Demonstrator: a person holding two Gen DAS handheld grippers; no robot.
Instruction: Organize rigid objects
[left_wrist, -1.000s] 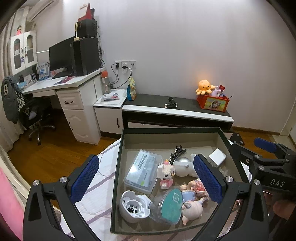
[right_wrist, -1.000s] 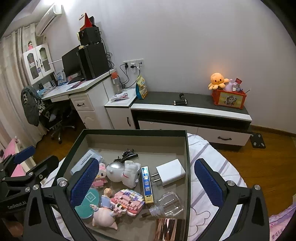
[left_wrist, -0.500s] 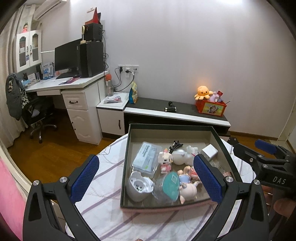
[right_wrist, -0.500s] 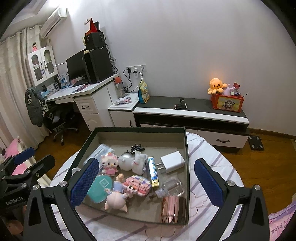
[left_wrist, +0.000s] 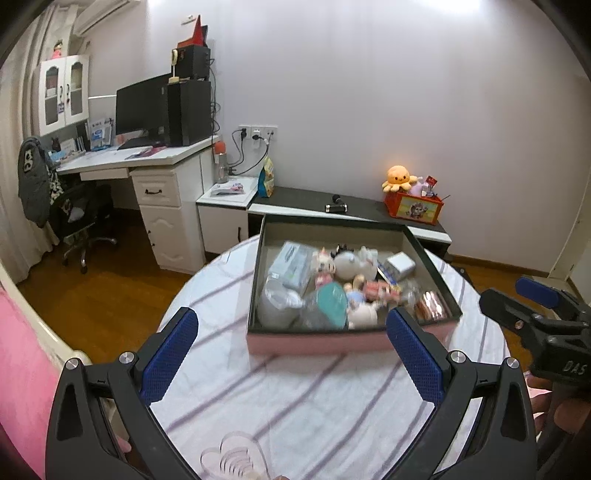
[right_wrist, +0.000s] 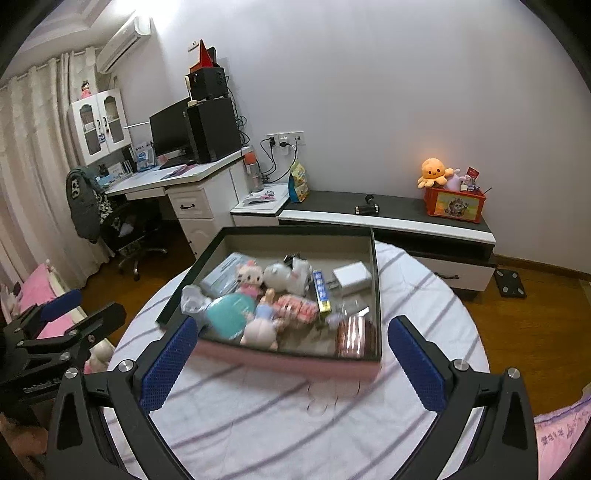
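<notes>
A shallow pink-sided box (left_wrist: 332, 341) (right_wrist: 288, 360) with a dark rim sits on a round table with a striped cloth (left_wrist: 295, 398) (right_wrist: 280, 417). It holds several small items: a white charger (right_wrist: 351, 277), a Hello Kitty figure (right_wrist: 250, 277), a teal round case (right_wrist: 231, 314), a doll (right_wrist: 260, 326), a clear plastic case (left_wrist: 291, 260). My left gripper (left_wrist: 291, 349) is open and empty, held back from the box's near side. My right gripper (right_wrist: 291, 356) is open and empty, just before the box's near edge.
A white desk with a monitor (left_wrist: 144, 107) and an office chair (left_wrist: 81, 218) stand at the left. A low dark-topped cabinet (right_wrist: 388, 214) with an orange toy box (right_wrist: 454, 203) runs along the far wall. Wooden floor surrounds the table.
Both grippers have pulled back and up from the box. The box now looks smaller and farther away, with bare tablecloth in front of it. Both stay open.
</notes>
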